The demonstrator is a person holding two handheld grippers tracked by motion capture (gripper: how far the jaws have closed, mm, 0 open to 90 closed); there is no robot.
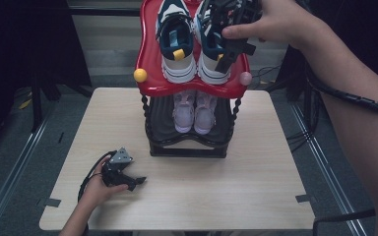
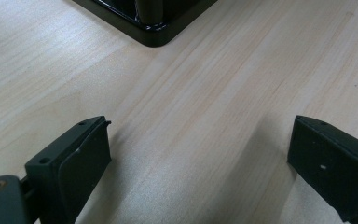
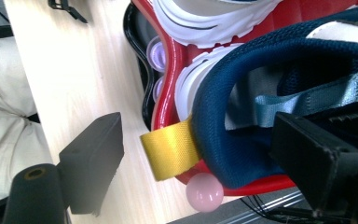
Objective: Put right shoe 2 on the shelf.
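A pair of navy and white sneakers stands on the red top shelf (image 1: 150, 59) of a small shoe rack, the left sneaker (image 1: 177, 44) beside the right sneaker (image 1: 211, 54). My right gripper (image 1: 236, 53) hangs over the right sneaker's heel. In the right gripper view it (image 3: 200, 135) is open: one jaw is inside the navy heel collar (image 3: 223, 107), the other stands apart from the yellow pull tab (image 3: 170, 154). My left gripper (image 1: 137, 183) rests on the table at the front left, open (image 2: 200, 128) with bare wood between its jaws.
A pair of pink shoes (image 1: 194, 110) sits on the black lower shelf. A yellow ball (image 1: 140, 75) and a pink ball (image 1: 245, 78) cap the red shelf's front corners. The rack's black base (image 2: 154, 32) lies ahead of the left gripper. The wooden table (image 1: 202, 196) has metal rails on the floor on both sides.
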